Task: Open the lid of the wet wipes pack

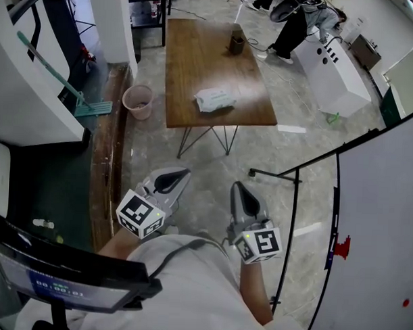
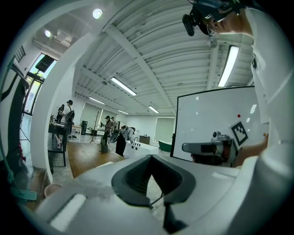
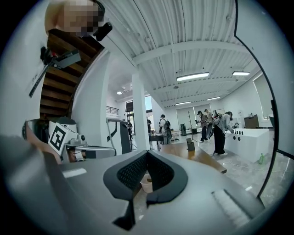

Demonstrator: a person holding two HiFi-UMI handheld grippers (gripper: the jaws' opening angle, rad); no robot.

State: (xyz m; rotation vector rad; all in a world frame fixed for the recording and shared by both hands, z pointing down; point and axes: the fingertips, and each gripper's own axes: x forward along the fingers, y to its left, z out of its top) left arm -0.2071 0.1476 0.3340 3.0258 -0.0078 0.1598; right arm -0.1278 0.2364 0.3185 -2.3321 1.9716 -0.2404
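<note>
Near the table's (image 1: 197, 52) front edge, toward its right corner, lies the wet wipes pack (image 1: 215, 99), well apart from us; left tongs (image 1: 179, 175) and right tongs (image 1: 238, 190) are closed and empty, so we should step closer and open them first

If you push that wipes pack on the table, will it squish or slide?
It probably squishes a bit: the wet wipes pack looks soft and crinkled, not boxy. It lies flat, so it likely won't tip or roll. On the smooth wooden table it may slide when pushed.
</note>
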